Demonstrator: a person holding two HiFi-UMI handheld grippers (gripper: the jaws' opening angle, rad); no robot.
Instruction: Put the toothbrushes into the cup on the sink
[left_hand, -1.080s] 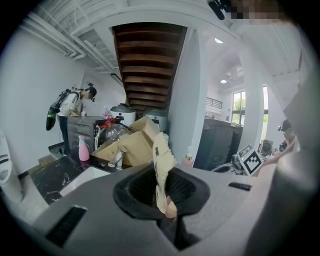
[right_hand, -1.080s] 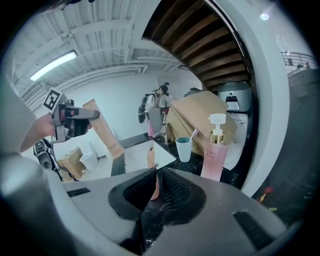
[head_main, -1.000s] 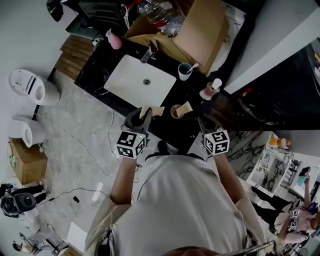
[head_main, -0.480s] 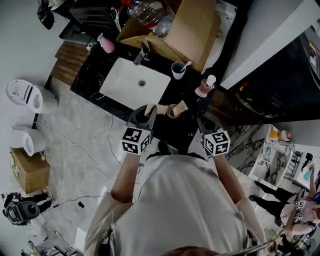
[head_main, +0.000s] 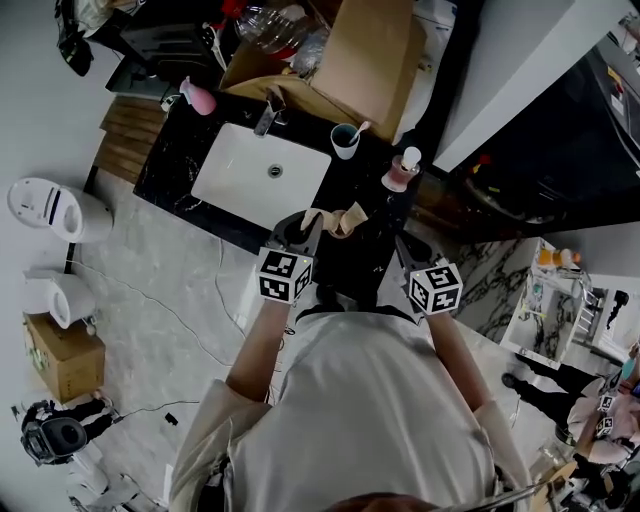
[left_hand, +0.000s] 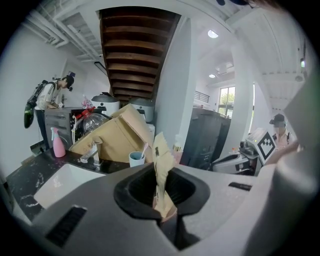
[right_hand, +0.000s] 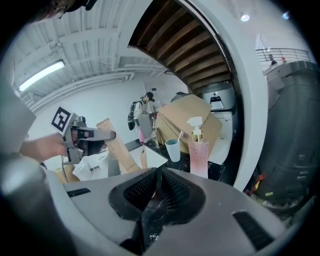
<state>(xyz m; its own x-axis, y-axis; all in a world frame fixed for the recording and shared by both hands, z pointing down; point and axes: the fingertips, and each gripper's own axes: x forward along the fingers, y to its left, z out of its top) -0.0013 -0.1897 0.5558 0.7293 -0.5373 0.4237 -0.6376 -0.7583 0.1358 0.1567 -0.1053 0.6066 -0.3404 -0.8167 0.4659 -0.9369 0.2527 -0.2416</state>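
My left gripper (head_main: 301, 232) is shut on a tan paper wrapper (left_hand: 161, 172) that stands upright between its jaws, above the counter's front edge beside the white sink (head_main: 226, 180). The wrapper (head_main: 322, 220) also shows in the head view. The pale blue cup (head_main: 345, 141) stands behind the sink's right end with one toothbrush (left_hand: 145, 150) in it; the cup (right_hand: 172, 149) shows in the right gripper view too. My right gripper (head_main: 408, 247) hovers at the right, jaws shut; something thin and dark sits low between them, too unclear to name.
On the black counter (head_main: 165, 155) stand a faucet (head_main: 268, 112), a pink spray bottle (head_main: 198, 97) at the far left and a pink pump bottle (head_main: 400, 172) right of the cup. A cardboard box (head_main: 360, 55) leans behind. A person (left_hand: 50, 97) stands far off.
The left gripper with the wrapper has drifted right, closer to the right gripper. The head view has shifted, so the sink and the cup sit higher and further left.
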